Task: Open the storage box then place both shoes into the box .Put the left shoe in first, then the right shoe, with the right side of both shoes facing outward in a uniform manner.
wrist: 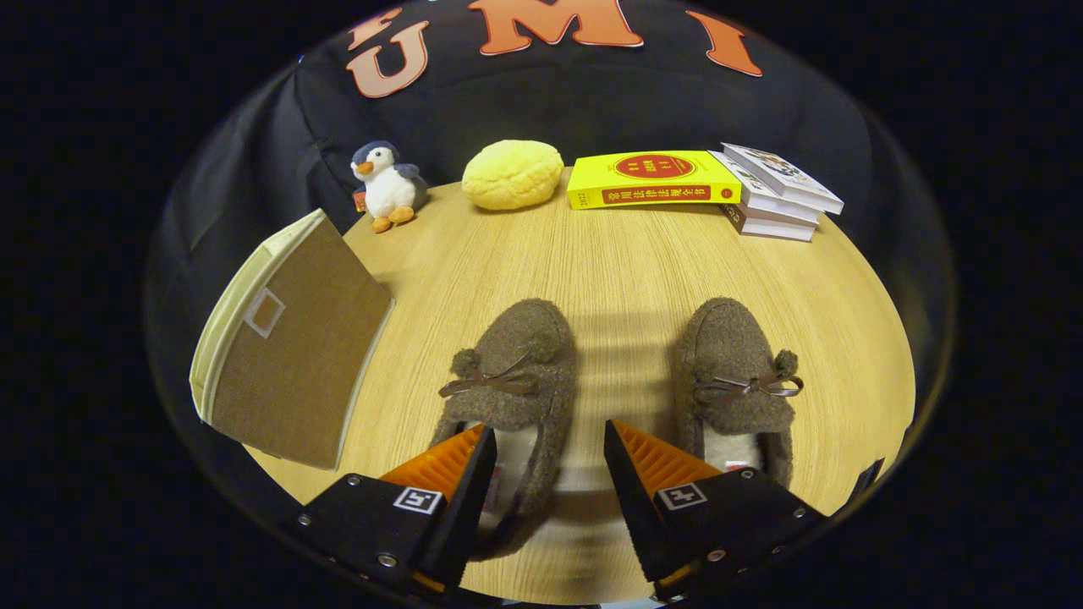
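While box (288,347) sits shut, claw (548,444) gapes — over left shoe (516,381).

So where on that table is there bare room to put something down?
The widest bare patch of table lies between the two slippers and the yellow book. A narrower strip runs between the slippers. It is crowded along the back row and by the storage box. The open tool hovers over the left slipper.

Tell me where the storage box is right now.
In the gripper view, the storage box stands closed on the wooden table, left of the left shoe and the open gripper, with the penguin toy beyond it.
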`<state>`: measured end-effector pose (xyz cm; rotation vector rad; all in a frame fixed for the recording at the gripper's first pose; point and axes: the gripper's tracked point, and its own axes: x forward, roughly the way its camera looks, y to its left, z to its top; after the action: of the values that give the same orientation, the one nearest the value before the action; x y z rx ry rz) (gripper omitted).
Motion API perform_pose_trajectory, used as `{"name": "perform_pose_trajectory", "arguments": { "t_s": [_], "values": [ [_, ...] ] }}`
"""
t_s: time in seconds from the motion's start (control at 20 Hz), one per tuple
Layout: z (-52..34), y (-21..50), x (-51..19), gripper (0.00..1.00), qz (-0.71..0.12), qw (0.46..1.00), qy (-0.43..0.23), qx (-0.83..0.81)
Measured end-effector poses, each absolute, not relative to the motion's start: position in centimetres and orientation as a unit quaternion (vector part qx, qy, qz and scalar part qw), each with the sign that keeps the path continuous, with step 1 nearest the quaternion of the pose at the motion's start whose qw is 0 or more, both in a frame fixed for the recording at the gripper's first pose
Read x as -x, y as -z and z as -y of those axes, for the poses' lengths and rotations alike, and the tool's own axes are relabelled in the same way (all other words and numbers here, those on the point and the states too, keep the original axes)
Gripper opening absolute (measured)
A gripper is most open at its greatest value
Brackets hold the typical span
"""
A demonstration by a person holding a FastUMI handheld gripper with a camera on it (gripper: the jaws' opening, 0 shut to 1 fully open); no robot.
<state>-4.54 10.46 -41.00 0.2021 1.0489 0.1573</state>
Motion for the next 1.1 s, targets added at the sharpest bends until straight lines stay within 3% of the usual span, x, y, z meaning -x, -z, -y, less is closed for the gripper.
{"name": "perform_pose_trajectory", "arguments": {
  "t_s": [0.2, 0.3, 0.4, 0.45, 0.55, 0.75, 1.1],
  "values": [
    [-10.5, 43.3, 3.2, 0.71, -0.507, 0.855, -0.062, -0.089],
    [-11.1, 44.1, 3.1, 0.6, -0.518, 0.847, -0.062, -0.104],
    [-11.5, 43.9, 3.0, 0.42, -0.52, 0.843, -0.061, -0.123],
    [-11.3, 43.7, 2.7, 0.27, -0.515, 0.847, -0.053, -0.123],
    [-11.2, 43.4, 2.4, 0.13, -0.513, 0.847, -0.043, -0.13],
    [-11.7, 40.9, 2.0, 0.04, -0.508, 0.846, -0.024, -0.161],
    [-15.4, 31.2, 0.1, 0.04, -0.471, 0.868, -0.043, -0.149]
  ]
}}
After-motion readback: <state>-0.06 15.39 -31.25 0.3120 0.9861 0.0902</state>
